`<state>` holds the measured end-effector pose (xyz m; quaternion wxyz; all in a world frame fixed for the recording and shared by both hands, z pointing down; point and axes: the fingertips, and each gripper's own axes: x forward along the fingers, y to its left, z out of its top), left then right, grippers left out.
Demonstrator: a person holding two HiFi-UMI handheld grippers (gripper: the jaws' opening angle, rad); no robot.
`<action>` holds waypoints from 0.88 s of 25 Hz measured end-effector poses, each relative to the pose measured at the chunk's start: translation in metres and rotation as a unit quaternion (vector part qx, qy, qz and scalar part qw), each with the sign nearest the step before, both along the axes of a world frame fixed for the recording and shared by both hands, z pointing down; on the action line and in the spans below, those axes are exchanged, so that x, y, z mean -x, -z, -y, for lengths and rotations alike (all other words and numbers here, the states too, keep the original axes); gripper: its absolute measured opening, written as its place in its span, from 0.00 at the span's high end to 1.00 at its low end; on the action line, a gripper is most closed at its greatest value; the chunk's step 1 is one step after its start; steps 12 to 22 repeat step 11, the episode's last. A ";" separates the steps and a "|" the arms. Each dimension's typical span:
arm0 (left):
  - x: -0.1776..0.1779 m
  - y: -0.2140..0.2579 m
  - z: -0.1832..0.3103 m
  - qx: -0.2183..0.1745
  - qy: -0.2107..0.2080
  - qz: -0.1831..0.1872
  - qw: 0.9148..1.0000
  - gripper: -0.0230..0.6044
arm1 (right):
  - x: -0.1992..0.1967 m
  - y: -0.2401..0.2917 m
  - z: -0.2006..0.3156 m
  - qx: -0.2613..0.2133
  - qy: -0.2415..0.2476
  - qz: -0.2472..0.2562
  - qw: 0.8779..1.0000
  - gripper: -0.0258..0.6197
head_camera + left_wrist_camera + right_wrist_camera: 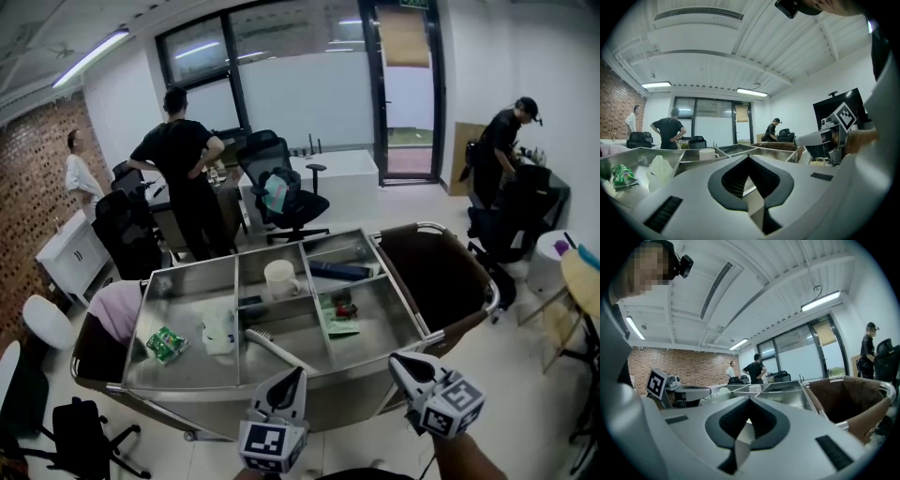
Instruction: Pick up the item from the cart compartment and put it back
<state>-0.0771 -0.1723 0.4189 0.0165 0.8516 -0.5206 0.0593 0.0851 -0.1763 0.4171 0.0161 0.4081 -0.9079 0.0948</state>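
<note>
Nearest, the left gripper and the right gripper hover just short of the cart, each with fingers pressed together on nothing. A white-handled brush lies in the cart's middle front compartment, with a mug in the compartment behind.

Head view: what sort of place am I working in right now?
Probably an office or shared workroom: swivel office chairs, a glass partition with a door along the back, and a brick wall to the left of the steel cart.
</note>
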 end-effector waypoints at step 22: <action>0.000 -0.001 0.000 -0.009 -0.005 0.004 1.000 0.96 | 0.003 -0.001 -0.002 0.002 0.005 -0.007 1.000 0.95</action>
